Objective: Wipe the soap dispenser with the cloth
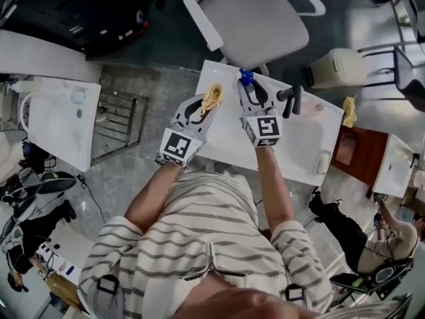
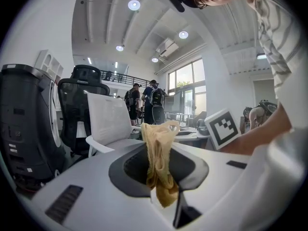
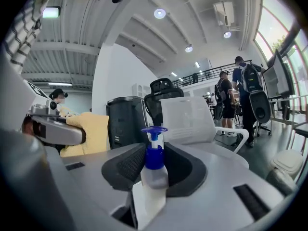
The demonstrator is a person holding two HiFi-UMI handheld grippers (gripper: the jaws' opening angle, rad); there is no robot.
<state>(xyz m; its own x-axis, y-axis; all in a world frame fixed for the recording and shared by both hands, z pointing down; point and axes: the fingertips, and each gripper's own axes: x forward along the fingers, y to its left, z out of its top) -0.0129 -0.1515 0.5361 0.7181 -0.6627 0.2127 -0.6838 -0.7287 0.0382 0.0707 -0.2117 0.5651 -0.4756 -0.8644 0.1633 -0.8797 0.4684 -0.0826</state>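
- Left tongs: pinching 1 yellow cloth, bunched, standing upright between the pads with a tail hanging below them.
- Right tongs: clamped on 1 soap dispenser, a pale bottle with a blue collar and blue pump head, upright and gripped at the body.
- Location: both are held over the far edge of the white table, cloth to the left of the dispenser, near but apart.
- Beyond the table: 1 white office chair.
- Right of the right tongs: 1 black object on the table.
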